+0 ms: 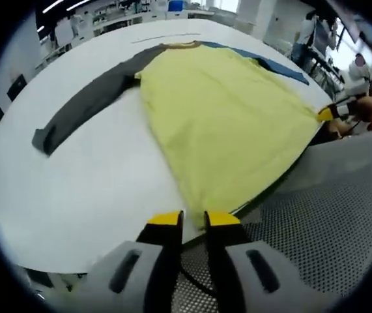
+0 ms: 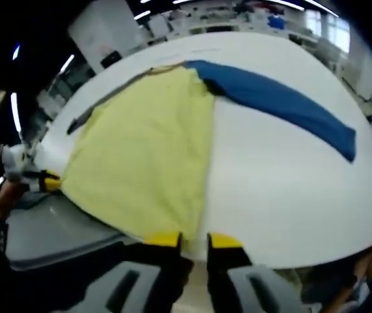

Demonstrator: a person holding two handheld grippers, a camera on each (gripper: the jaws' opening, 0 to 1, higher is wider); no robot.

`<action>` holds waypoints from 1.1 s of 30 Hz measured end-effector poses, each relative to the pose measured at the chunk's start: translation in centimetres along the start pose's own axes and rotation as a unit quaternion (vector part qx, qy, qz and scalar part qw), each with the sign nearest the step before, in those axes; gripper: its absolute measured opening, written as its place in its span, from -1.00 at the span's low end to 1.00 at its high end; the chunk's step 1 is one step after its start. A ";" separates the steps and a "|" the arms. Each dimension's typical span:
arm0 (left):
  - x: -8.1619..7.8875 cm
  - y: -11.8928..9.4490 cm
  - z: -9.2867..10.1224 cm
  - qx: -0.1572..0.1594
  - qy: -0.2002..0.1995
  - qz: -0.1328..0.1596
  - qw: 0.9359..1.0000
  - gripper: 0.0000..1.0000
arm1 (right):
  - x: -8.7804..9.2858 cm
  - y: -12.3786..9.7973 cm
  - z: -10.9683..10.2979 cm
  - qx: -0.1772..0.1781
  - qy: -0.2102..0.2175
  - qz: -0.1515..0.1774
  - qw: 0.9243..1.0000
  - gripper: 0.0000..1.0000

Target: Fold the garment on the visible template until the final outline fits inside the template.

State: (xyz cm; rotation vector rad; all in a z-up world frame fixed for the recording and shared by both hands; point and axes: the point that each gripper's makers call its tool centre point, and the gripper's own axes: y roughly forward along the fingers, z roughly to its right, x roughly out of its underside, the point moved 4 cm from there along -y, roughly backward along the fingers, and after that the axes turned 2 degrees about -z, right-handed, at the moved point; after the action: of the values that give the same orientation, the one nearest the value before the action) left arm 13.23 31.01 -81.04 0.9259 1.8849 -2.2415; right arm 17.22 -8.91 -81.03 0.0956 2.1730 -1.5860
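Seemingly, both grippers pinch garment hem, contact obscured.

Beyond my left gripper's jaws spreads a wide white tabletop; a grey mesh chair back sits beside them. Far ahead, bright ceiling strip lights and cluttered white shelving.

The garment lies flat on the table, sleeves spread sideways, its hem seemingly overhanging the near edge.
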 end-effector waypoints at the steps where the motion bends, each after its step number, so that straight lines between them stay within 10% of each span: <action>1: -0.2 -0.1 0.1 0.000 0.010 0.006 1.000 -0.64 | -0.2 -0.2 0.2 0.002 0.002 0.006 1.000 -0.56; 15: -3.1 -1.1 0.8 -0.007 0.039 0.095 0.995 0.14 | -3.2 -0.9 3.8 0.019 0.031 0.100 0.994 0.50; 33: -5.3 -1.2 -0.8 -0.004 0.029 0.156 0.987 0.82 | -7.9 -2.7 14.4 0.114 0.068 0.188 0.973 0.55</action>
State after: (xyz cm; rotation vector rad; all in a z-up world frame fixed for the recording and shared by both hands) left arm 17.38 30.32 -77.47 1.2032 1.6331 -2.0404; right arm 27.97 -21.53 -78.99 0.6626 1.9128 -1.6315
